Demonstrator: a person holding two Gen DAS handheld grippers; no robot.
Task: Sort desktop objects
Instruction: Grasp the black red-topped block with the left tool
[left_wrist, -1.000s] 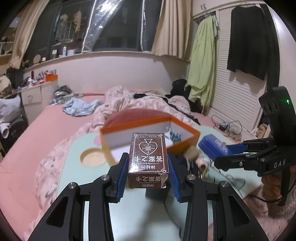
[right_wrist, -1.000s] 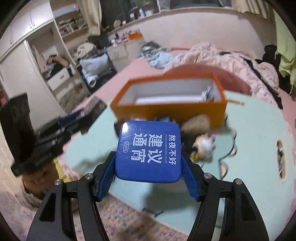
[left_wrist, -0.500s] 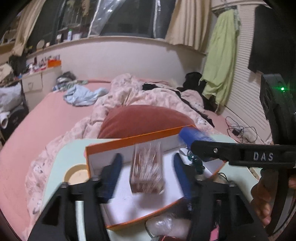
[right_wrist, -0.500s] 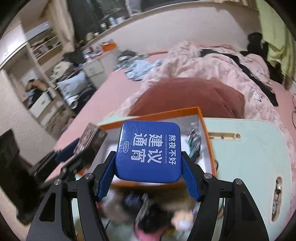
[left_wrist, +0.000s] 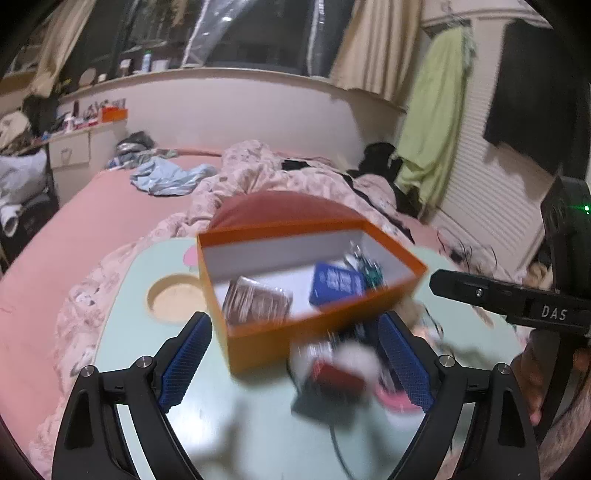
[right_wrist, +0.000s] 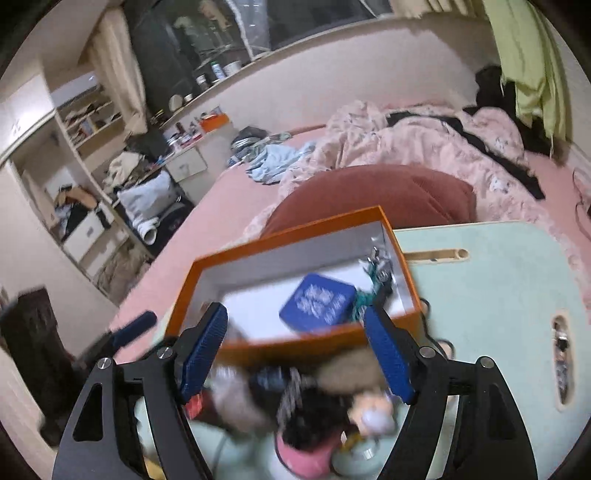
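An orange box (left_wrist: 258, 338) with a white inside stands on the pale green table (left_wrist: 122, 350). In it lie a brown card box (left_wrist: 255, 302), a blue tin (left_wrist: 338, 282) and a bunch of keys (left_wrist: 369, 267). My left gripper (left_wrist: 295, 363) is open and empty in front of the box. My right gripper (right_wrist: 295, 354) is open and empty too, at the box's near wall (right_wrist: 295, 347); the blue tin (right_wrist: 317, 302) lies beyond it. A blurred pile of small objects (right_wrist: 306, 413) sits between the fingers, nearer than the box.
The right gripper's body (left_wrist: 517, 302) reaches in from the right. A round cup recess (left_wrist: 173, 299) is left of the box. A slot (right_wrist: 436, 254) and a hole (right_wrist: 561, 358) cut the table (right_wrist: 498, 295). The bed (left_wrist: 92, 206) with a red cushion (right_wrist: 369, 192) lies beyond.
Both grippers moved over the orange box, opened and let go: the brown card box and the blue tin now lie inside. Both grippers have drawn back toward me.
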